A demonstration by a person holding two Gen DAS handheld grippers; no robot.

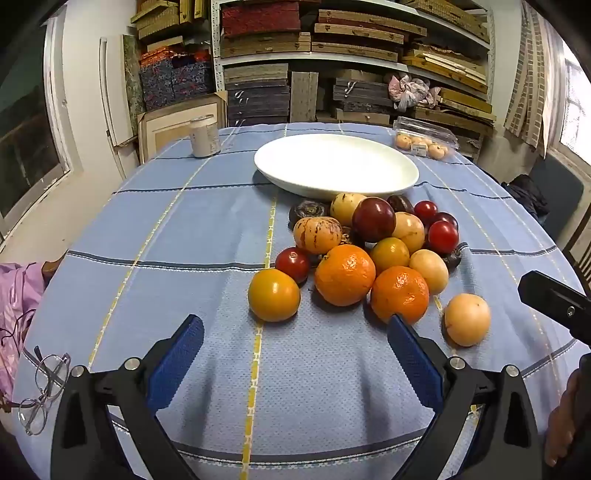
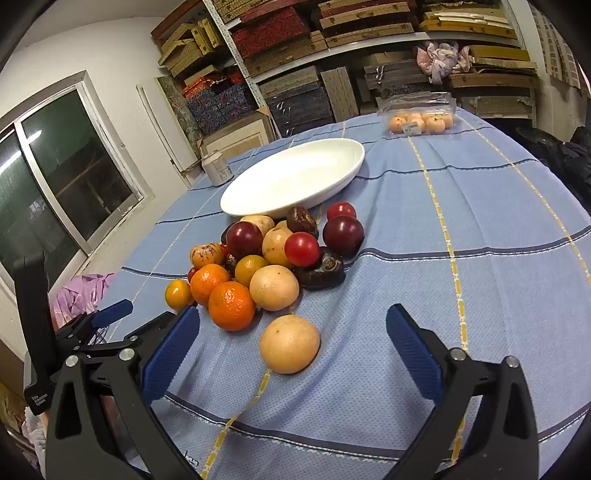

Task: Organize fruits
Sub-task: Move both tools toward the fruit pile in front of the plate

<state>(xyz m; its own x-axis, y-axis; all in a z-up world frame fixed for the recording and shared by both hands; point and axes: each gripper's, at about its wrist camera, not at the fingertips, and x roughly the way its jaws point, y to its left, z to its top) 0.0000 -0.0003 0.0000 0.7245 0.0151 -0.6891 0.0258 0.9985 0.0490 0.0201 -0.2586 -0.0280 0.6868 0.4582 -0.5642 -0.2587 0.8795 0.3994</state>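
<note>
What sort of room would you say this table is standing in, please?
Probably a storeroom with a table in it: metal shelves crammed with flat boxes, and framed boards leaning against the wall.

A storage room: tall shelves (image 1: 354, 55) full of flat boxes (image 2: 284, 40) stand behind a table with a blue cloth (image 1: 184, 229)

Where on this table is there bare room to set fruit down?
The white plate is empty. Bare cloth lies between the can and glasses, left of the fruit pile. It is crowded between plate and pale fruit.
</note>
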